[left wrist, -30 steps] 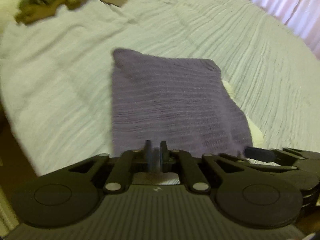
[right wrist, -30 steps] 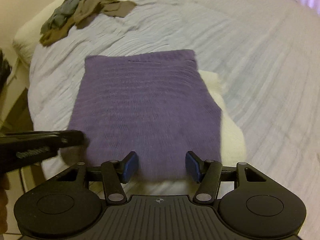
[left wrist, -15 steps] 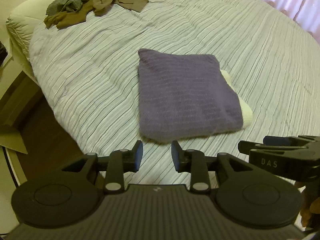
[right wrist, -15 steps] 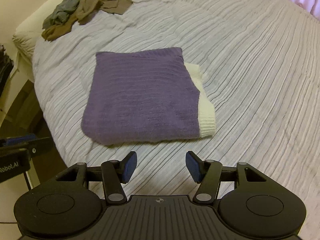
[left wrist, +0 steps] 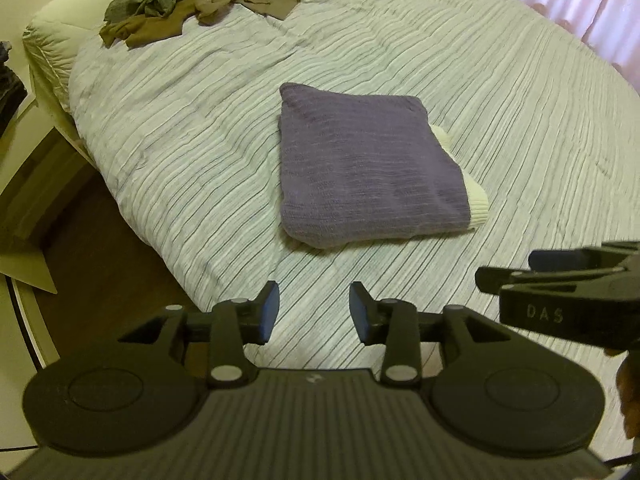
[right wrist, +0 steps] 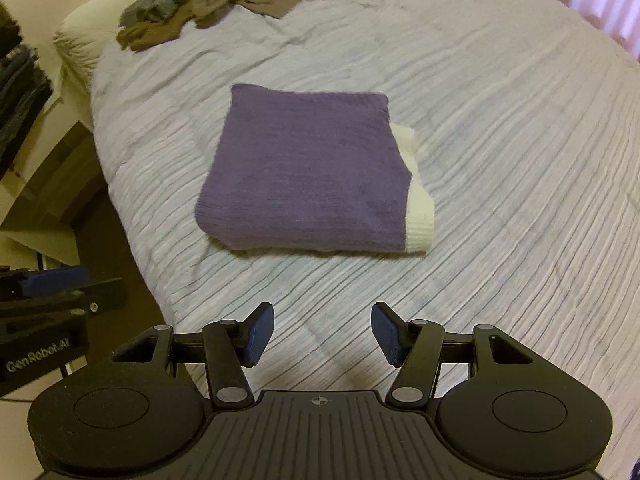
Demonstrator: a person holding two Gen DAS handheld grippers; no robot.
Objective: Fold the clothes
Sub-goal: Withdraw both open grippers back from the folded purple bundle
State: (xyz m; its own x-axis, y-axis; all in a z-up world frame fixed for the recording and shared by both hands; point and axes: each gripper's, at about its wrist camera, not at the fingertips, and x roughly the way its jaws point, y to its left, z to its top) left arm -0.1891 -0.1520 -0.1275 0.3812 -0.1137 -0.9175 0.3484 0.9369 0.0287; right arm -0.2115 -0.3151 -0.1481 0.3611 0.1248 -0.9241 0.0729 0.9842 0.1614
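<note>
We are hovering both grippers above the near edge of the bed [left wrist: 520,92], with a purple sweater [left wrist: 360,172] lying folded into a neat rectangle on the striped bedspread, its cream band [right wrist: 416,208] peeking out along the right side. Our left gripper [left wrist: 314,310] is empty and its jaws are opening, nothing between the blue pads; our right gripper [right wrist: 322,334] is standing with its jaws spread wide, also holding nothing, and is showing in the left wrist view as a dark bar [left wrist: 560,292] at the right edge. Both are clear of the sweater, which is sitting just ahead of them. We are judging this garment done and the step in hand to be moving on to the rumpled pile of grey and brown clothes [left wrist: 192,4] lying well apart at the far corner of the bed. To do that well, we are advising keeping the jaws apart on the way over, passing beside the folded sweater rather than across it so nothing drags it askew, and singling out one loose edge from the pile instead of biting into the whole heap, since the pieces look tangled together.
</note>
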